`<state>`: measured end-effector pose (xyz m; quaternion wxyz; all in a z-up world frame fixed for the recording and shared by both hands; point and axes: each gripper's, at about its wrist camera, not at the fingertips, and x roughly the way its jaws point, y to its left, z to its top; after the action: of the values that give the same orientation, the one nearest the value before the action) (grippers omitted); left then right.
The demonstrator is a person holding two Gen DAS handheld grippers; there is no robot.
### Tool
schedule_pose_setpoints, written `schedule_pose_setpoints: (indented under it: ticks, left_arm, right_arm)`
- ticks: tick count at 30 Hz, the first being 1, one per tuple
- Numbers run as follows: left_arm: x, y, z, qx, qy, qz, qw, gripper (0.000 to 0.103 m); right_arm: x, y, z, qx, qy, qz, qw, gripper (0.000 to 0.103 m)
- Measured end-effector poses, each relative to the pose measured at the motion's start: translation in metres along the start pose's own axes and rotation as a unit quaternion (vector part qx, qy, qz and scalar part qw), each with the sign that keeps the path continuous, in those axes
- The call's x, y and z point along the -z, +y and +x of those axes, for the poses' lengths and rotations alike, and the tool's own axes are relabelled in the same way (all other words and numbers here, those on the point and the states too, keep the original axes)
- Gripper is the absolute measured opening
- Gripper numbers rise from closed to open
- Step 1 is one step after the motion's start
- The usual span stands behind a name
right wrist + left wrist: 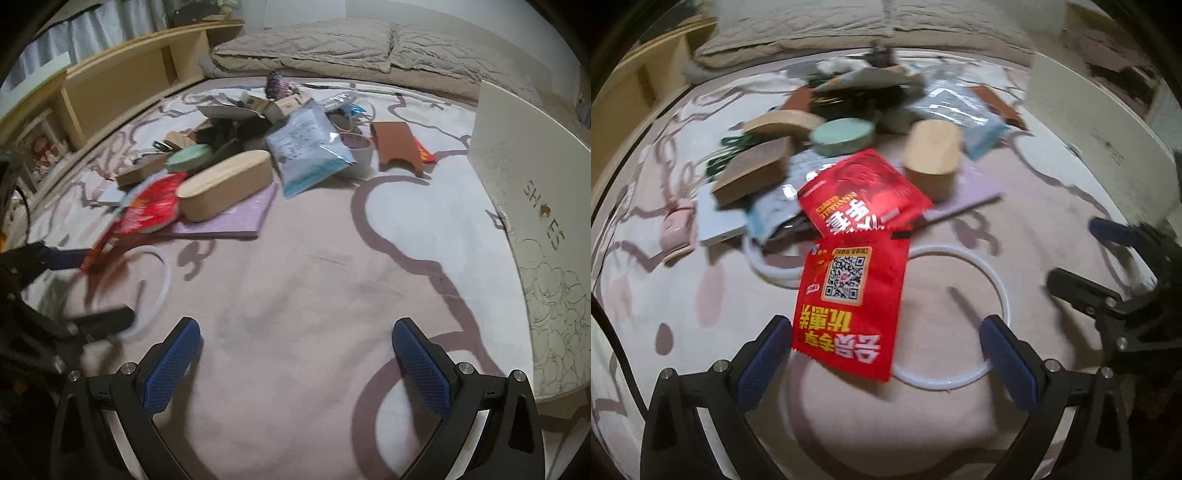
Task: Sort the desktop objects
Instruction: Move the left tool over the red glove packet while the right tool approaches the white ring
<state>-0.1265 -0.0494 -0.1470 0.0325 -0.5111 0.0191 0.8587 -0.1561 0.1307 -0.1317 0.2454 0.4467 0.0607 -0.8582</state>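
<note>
The left claw [886, 354] is spread wide, and a red packet [849, 299] lies between its fingers, its near corner just beside the left finger [764, 362]. The packet rests across a white ring [960, 254] on the pink rug [295, 295]. The right claw [297, 363] is also spread wide, over bare rug, well apart from the pile, where a wooden case [225, 184] sits on a purple book [236, 218].

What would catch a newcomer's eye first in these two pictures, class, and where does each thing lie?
First, the red packet with a QR code, lying between the open left gripper fingers, over a white ring. Behind it, a second red packet fronts a jumbled pile. At far right stands a white shoe box.
</note>
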Motion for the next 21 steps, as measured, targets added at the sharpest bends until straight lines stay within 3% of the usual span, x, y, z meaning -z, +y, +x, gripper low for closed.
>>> schedule_pose_setpoints:
  ticks: [10, 16, 21]
  left_arm:
    - [0.003, -0.003, -0.016, 0.017, -0.006, 0.054, 0.9984, 0.103]
    - [-0.005, 0.032, -0.033, 0.037, -0.043, -0.017, 0.9982, 0.103]
    - [-0.008, 0.041, -0.024, 0.034, -0.032, -0.064, 0.9969, 0.103]
  right_arm:
    - [-0.005, -0.004, 0.001, -0.03, -0.001, 0.028, 0.999, 0.103]
    - [-0.006, 0.006, 0.003, -0.025, -0.001, 0.011, 1.0, 0.103]
    - [-0.008, 0.024, 0.005, -0.038, 0.0, -0.014, 0.999, 0.103]
